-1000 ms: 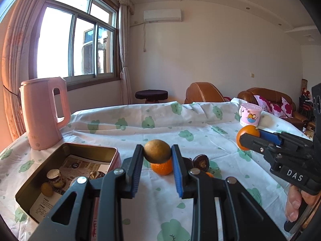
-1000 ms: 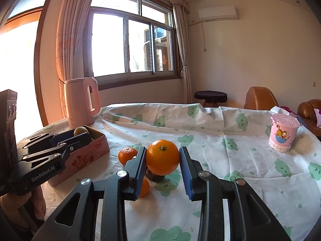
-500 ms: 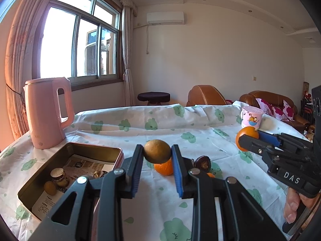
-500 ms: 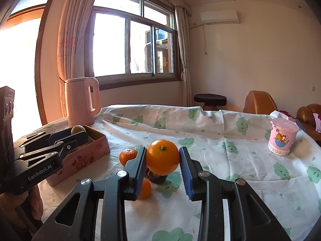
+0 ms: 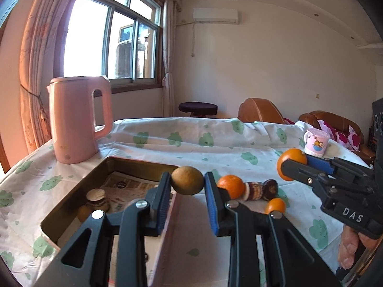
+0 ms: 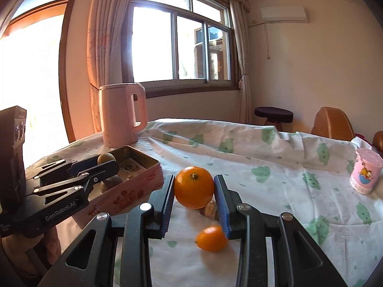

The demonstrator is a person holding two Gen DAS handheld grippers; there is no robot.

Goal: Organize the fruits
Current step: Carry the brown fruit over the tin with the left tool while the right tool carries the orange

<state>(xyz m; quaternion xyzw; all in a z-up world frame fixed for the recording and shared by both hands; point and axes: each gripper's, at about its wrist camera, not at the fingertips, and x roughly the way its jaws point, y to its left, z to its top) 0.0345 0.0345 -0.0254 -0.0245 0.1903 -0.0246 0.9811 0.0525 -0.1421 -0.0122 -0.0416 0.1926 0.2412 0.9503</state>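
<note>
My left gripper (image 5: 187, 183) is shut on a round brown-yellow fruit (image 5: 187, 179) and holds it above the right rim of the open pink tin (image 5: 79, 191); it shows at the left of the right wrist view (image 6: 106, 161). My right gripper (image 6: 194, 189) is shut on a large orange (image 6: 194, 187), held above the table right of the tin (image 6: 134, 191); it also shows in the left wrist view (image 5: 291, 164). On the cloth lie an orange (image 5: 231, 186), dark round fruits (image 5: 261, 187) and a small kumquat (image 6: 211, 238).
A pink kettle (image 5: 76, 119) stands behind the tin. The tin holds paper, a small jar (image 5: 95, 196) and a yellow fruit (image 5: 83, 212). A pink cup (image 6: 366, 171) stands far right on the white cloth with green prints (image 5: 215, 148). Sofas and a stool lie beyond.
Both grippers have moved left toward the tin with their fruits still held. The left gripper now hangs at the tin's right rim; the kettle and tin appear closer.
</note>
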